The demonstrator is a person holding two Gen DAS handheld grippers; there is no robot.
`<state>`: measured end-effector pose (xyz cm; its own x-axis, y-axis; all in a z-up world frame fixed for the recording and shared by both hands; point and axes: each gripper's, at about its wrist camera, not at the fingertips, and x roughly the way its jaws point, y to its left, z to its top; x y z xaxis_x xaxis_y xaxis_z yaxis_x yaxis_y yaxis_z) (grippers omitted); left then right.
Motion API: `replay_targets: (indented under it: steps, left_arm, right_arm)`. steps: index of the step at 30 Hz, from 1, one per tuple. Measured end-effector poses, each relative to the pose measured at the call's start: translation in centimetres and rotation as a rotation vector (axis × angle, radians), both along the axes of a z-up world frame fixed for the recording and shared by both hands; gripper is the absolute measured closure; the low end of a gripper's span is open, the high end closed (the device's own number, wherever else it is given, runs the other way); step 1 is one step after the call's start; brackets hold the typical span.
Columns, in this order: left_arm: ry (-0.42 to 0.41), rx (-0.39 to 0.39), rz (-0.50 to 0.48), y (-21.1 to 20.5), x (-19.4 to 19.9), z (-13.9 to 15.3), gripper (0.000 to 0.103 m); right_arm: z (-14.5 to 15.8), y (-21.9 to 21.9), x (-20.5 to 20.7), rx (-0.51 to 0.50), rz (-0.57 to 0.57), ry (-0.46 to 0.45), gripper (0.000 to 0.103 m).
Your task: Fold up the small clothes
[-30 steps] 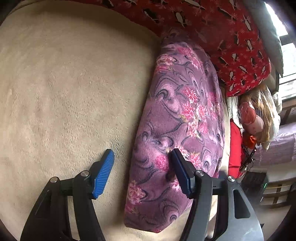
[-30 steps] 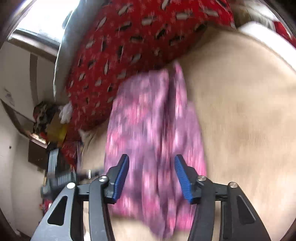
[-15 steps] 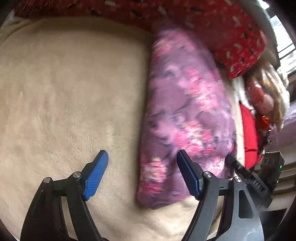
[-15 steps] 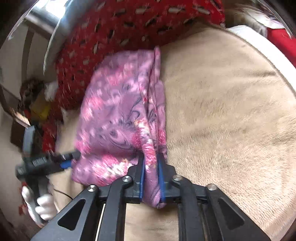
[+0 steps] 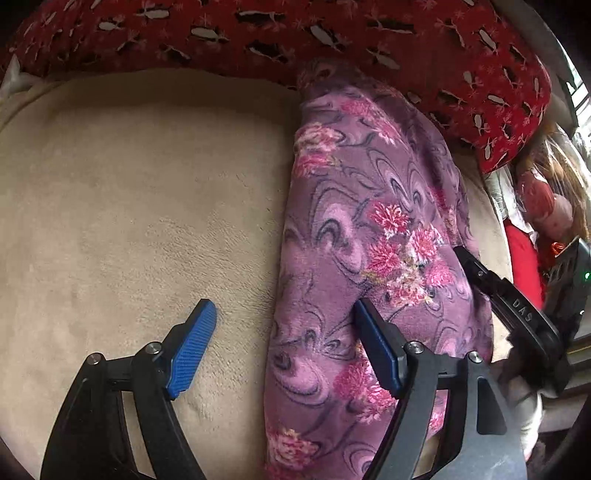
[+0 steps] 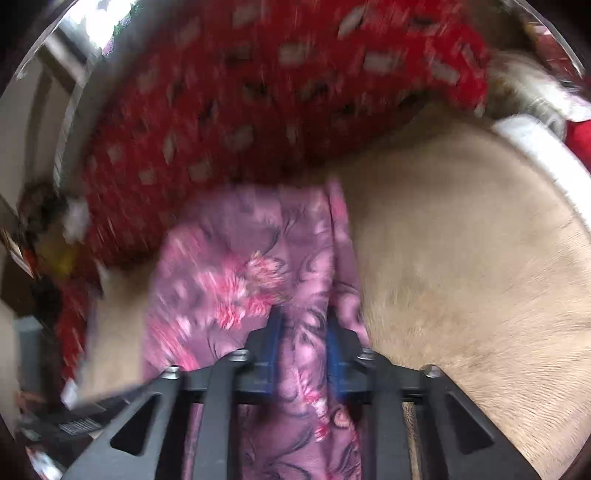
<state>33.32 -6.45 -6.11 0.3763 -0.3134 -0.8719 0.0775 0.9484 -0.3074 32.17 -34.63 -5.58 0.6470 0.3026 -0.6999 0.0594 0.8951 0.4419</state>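
A beige blanket [image 5: 129, 203] covered the bed, with a red patterned blanket [image 5: 332, 33] bunched at twelve o'clock. The purple floral garment [image 5: 369, 221] lay at three o'clock on the beige. The left gripper [image 5: 284, 328] stood wide, holding nothing, one finger over the cloth. The right gripper [image 6: 303, 328], having just closed, pinched a fold of the garment.

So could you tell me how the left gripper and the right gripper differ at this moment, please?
The left gripper stands open, and its jaws have just been opening; the right gripper is shut on the purple floral garment.
The left gripper's pads press nothing, with one finger over the beige blanket; the right gripper pinches a fold of cloth.
Both have black frames and blue pads.
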Motion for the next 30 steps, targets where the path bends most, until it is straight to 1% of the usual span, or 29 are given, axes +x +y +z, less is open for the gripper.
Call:
replay_targets:
  steps: [1,4,5,6,9,11,12,13,14,15,16,17,18,19,20,21,22,23,24,26,27,28,30]
  left_arm:
    - [-0.001,-0.002,-0.001,-0.1,0.0,0.1,0.025]
    - [-0.002,0.002,-0.003,-0.2,0.1,0.2,0.025]
    - [-0.003,0.0,-0.001,-0.1,0.1,0.2,0.025]
    - [-0.002,0.001,0.0,-0.2,0.0,0.2,0.025]
    - [0.003,-0.014,-0.003,0.3,-0.1,0.7,0.026]
    - [-0.006,-0.066,-0.005,0.7,0.3,1.5,0.026]
    - [-0.009,-0.096,-0.005,1.1,0.6,1.9,0.026]
    - [-0.008,-0.13,-0.005,1.4,1.1,2.3,0.026]
    - [-0.003,-0.158,-0.004,1.5,1.8,2.6,0.026]
    - [0.0,-0.172,-0.001,1.6,2.5,2.9,0.026]
    - [0.0,-0.177,0.004,1.5,3.5,3.1,0.026]
    - [0.001,-0.177,0.006,1.4,4.2,3.2,0.026]
    - [0.004,-0.174,0.008,1.2,4.8,3.2,0.026]
    - [0.009,-0.171,0.008,0.8,5.5,3.1,0.026]
    - [0.014,-0.171,0.007,0.5,6.1,2.8,0.026]
    - [0.022,-0.165,0.004,0.3,6.6,2.4,0.026]
    - [0.036,-0.152,0.003,-0.1,7.1,1.8,0.026]
    - [0.066,-0.142,0.005,-0.5,7.6,0.8,0.025]
    - [0.09,-0.135,0.012,-0.7,7.8,0.0,0.024]
    - [0.076,-0.13,0.009,-0.7,7.5,0.5,0.023]
    - [0.072,-0.122,-0.003,-0.7,7.3,1.0,0.024]
    - [0.065,-0.124,-0.017,-0.5,6.8,1.7,0.024]
    - [0.031,-0.127,-0.019,0.3,5.4,3.0,0.024]
  right_arm:
    - [-0.1,-0.1,-0.2,-0.003,-0.001,-0.021,0.084]
    - [0.7,-0.6,-1.0,0.025,-0.015,-0.038,0.083]
    - [1.0,-0.8,-1.4,0.034,-0.017,-0.045,0.082]
    - [1.2,-0.9,-1.6,0.048,-0.016,-0.047,0.079]
    - [1.6,-1.3,-2.3,0.067,-0.027,-0.038,0.079]
    - [1.8,-1.5,-1.9,0.086,-0.038,-0.035,0.073]
    - [2.0,-1.6,-1.5,0.1,-0.044,-0.035,0.067]
    - [2.3,-1.6,-0.8,0.109,-0.058,-0.037,0.058]
    - [2.3,-1.7,-0.2,0.122,-0.071,-0.034,0.053]
    - [2.1,-1.8,0.7,0.163,-0.073,-0.016,0.05]
    - [1.7,-1.8,1.5,0.2,-0.07,0.007,0.05]
    - [1.2,-1.7,2.5,0.234,-0.07,0.044,0.05]
    - [0.8,-1.6,3.4,0.241,-0.073,0.082,0.062]
    - [1.0,-1.4,3.8,0.227,-0.066,0.079,0.096]
    - [1.4,-1.2,4.1,0.21,-0.047,0.051,0.095]
    - [2.4,-1.3,3.8,0.2,-0.038,-0.018,0.095]
    - [2.8,-1.6,3.4,0.202,-0.051,-0.065,0.095]
    - [2.8,-1.9,3.2,0.207,-0.067,-0.088,0.095]
    - [1.5,-2.3,3.6,0.202,-0.089,-0.037,0.095]
    - [-1.1,-2.2,4.3,0.19,-0.086,0.088,0.096]
    - [-1.1,-2.6,3.9,0.214,-0.101,0.062,0.093]
    - [-0.3,-2.8,3.2,0.227,-0.113,0.041,0.087]
    - [1.5,-2.6,1.6,0.185,-0.122,0.003,0.087]
